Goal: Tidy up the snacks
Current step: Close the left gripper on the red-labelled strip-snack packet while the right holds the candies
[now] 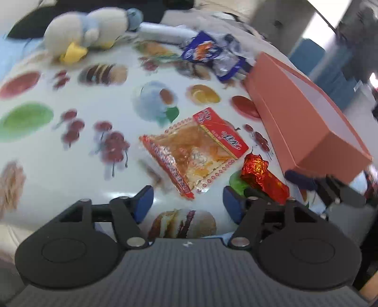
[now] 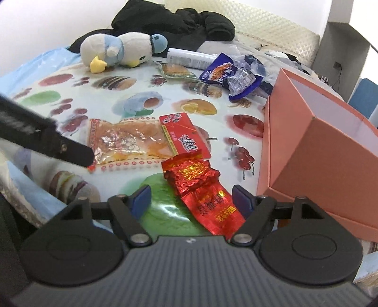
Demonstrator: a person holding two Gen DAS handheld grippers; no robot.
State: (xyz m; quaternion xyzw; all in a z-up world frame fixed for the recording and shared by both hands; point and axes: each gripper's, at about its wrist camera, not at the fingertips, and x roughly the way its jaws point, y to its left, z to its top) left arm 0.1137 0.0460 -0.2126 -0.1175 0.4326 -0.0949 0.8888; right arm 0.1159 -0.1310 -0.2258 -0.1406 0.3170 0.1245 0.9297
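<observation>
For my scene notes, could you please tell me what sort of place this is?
Probably a home room, perhaps a bedroom or living room: a table under a fruit-print cloth, a plush duck lying on it, and dark clothes heaped against a quilted cushion behind.

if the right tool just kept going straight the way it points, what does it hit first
Most likely the red foil packet. It lies on the table right between the open fingers of the right tool, nothing in front of it. Depth is hard to judge, so the tool might instead land on the tablecloth beside it.

pink box (image 2: 307,151), red foil packet (image 2: 205,189)
</observation>
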